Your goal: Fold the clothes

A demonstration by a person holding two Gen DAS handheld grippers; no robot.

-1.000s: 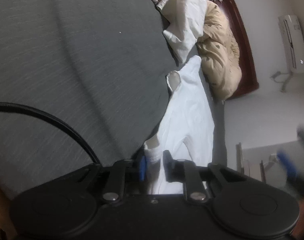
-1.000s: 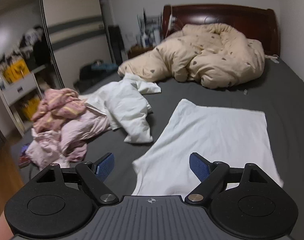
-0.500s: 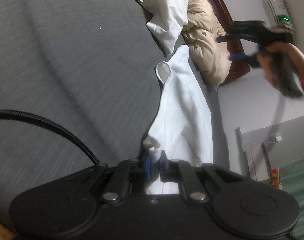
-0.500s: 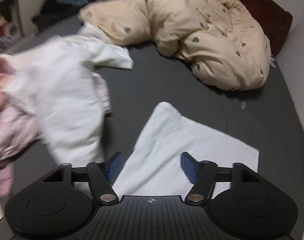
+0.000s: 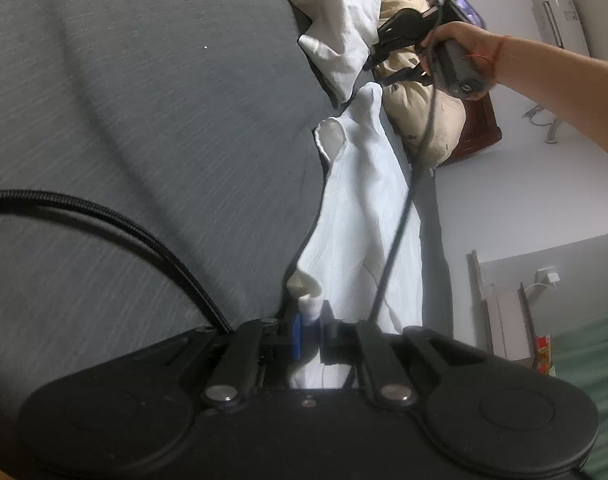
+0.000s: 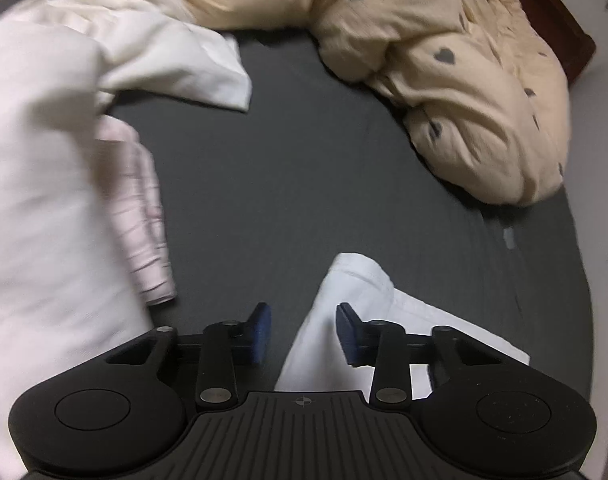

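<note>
A white garment [image 5: 364, 216] lies stretched along the grey bed. My left gripper [image 5: 311, 332] is shut on its near corner. In the right wrist view my right gripper [image 6: 304, 332] is open, its jaws partly closed, and it hovers over the far corner of the same white garment [image 6: 356, 300], with the cloth between its blue pads [image 6: 348, 336]. The right gripper [image 5: 408, 46] also shows in the left wrist view, held in a hand above the garment's far end.
A beige quilt [image 6: 444, 60] is bunched at the dark wooden headboard [image 6: 560, 28]. A pile of white and pink clothes [image 6: 55, 160] lies at the left. Grey sheet [image 6: 283, 184] lies between them. A black cable [image 5: 103, 220] crosses the bed.
My right gripper has moved forward along the garment to its far corner and narrowed its jaws. My left gripper has closed on the near corner and stays there.
</note>
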